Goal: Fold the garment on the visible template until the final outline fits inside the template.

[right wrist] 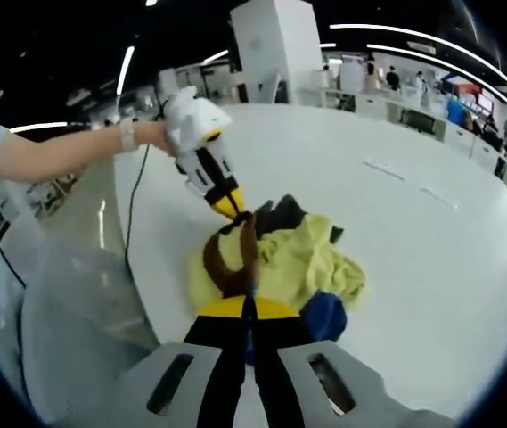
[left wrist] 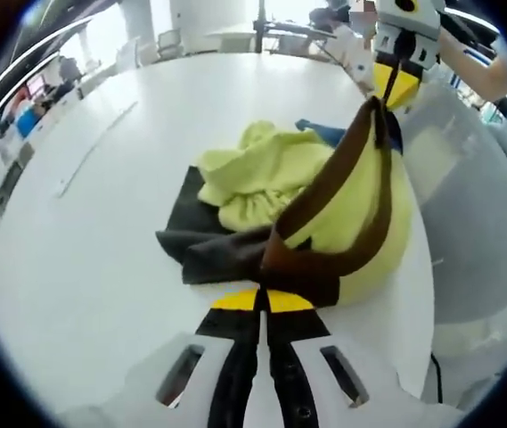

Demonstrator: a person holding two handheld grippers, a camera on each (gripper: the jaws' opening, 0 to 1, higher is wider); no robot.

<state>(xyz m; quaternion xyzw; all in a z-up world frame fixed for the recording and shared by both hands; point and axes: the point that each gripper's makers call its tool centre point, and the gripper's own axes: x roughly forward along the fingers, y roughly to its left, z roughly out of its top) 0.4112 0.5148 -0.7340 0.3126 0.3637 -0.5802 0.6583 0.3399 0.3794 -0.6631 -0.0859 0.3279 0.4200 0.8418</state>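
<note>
Left gripper and right gripper, jaws pinching the brown band of the yellow garment; garment bunched over the dark template on the white table.

left hand-held gripper: jaws closed on cloth | right hand-held gripper: jaws closed on cloth

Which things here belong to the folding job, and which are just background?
Job:
garment, yellow with a brown band
dark template under it
left gripper and right gripper, both shut on the brown band
table

Background:
white pillar
desks and people at the far edge
</note>
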